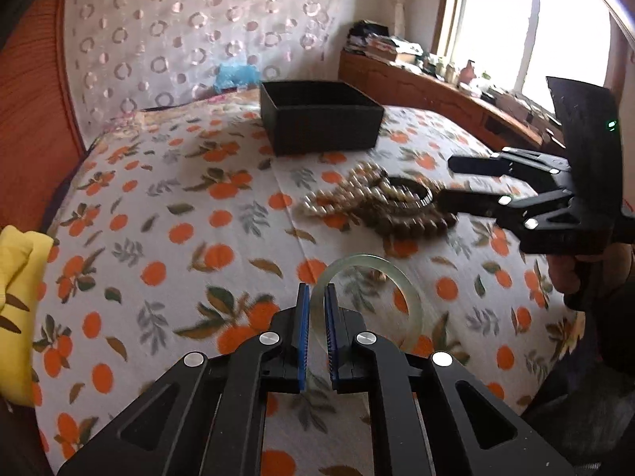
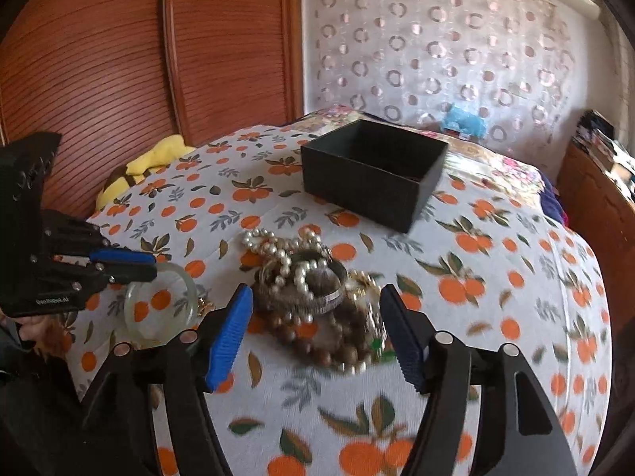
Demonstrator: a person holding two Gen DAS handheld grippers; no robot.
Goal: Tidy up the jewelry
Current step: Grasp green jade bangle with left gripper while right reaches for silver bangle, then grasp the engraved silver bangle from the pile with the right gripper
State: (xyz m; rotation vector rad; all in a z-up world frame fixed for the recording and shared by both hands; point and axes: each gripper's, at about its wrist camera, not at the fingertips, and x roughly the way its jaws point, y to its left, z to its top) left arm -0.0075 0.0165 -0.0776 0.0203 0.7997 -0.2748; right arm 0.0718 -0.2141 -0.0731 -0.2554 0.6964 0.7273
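Left wrist view: my left gripper (image 1: 316, 297) is clamped on one pale green jade bangle (image 1: 412, 301), its two blue pads (image 1: 303, 317) pressing the ring's left arc from either side, and the rest of the hoop swings out toward 2 o'clock over the bedspread (image 1: 158, 206). Beyond it, at about 1 o'clock, lies a single tangled heap of jewelry (image 1: 381, 202); I can make out pearl strands, brown wooden beads and one dark bangle, but the strands are too knotted and blurred to count. My right gripper (image 1: 456, 182) comes in from 3 o'clock with its two fingers apart, the tips at the heap's edge; I cannot tell whether they touch it. One black open box (image 1: 317, 119) sits at 12 o'clock, well apart from the heap.

In the right wrist view, my right gripper (image 2: 317, 317) stands wide, nothing pressed between its pads, and the jewelry heap (image 2: 309, 289) lies just ahead between the fingertips at 12 o'clock. The jade bangle (image 2: 158, 309) shows at 9 o'clock, held by my left gripper (image 2: 147, 263). The box (image 2: 373, 174) is farther off at 12 o'clock, and one yellow cloth (image 2: 154, 158) lies at 10 o'clock on the bed's edge.
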